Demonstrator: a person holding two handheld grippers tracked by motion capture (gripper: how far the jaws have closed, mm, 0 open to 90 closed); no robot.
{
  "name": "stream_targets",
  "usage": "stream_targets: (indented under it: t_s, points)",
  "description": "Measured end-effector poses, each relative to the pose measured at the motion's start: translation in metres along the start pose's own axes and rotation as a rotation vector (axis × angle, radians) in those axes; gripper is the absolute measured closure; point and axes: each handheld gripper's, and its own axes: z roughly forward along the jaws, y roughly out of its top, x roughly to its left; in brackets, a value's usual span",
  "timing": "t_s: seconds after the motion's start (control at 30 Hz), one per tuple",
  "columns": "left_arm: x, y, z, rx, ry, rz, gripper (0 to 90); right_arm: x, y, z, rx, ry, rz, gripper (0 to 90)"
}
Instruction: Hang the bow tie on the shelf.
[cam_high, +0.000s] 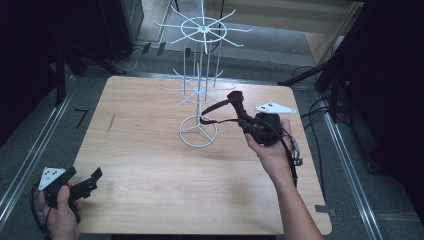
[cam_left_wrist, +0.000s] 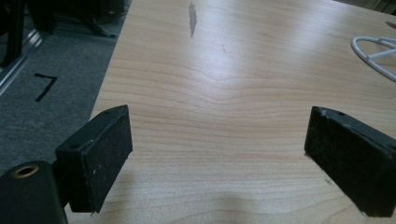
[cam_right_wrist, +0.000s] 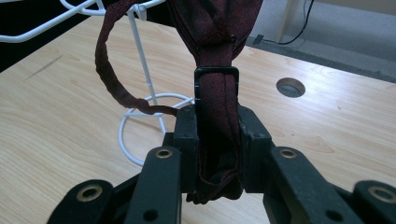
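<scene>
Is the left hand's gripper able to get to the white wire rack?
Probably yes: the left gripper, jaws open, faces bare table, and nothing stands between it and the white wire rack.

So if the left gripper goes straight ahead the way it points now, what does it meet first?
Probably nothing soon: ahead of the open left gripper lies bare table. The white rack's base ring sits off to the right, though depth is unclear.
</scene>
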Motion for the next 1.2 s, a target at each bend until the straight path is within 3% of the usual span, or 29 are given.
stream_targets:
  t_s: [0.3, 0.73, 1.2]
  points:
    - [0.0, 0.0, 0.0, -0.003, -0.001, -0.001, 8.3, 0.007, -0.002, 0.026, 0.034, 0.01, 0.004, 73.9]
    - [0.0, 0.0, 0.0, -0.002, -0.002, -0.002, 8.3, 0.018, -0.007, 0.048, 0.063, 0.025, 0.003, 73.7]
    - [0.001, 0.0, -0.001, -0.004, -0.003, -0.005, 8.3, 0.023, -0.013, 0.077, 0.096, 0.034, 0.043, 73.5]
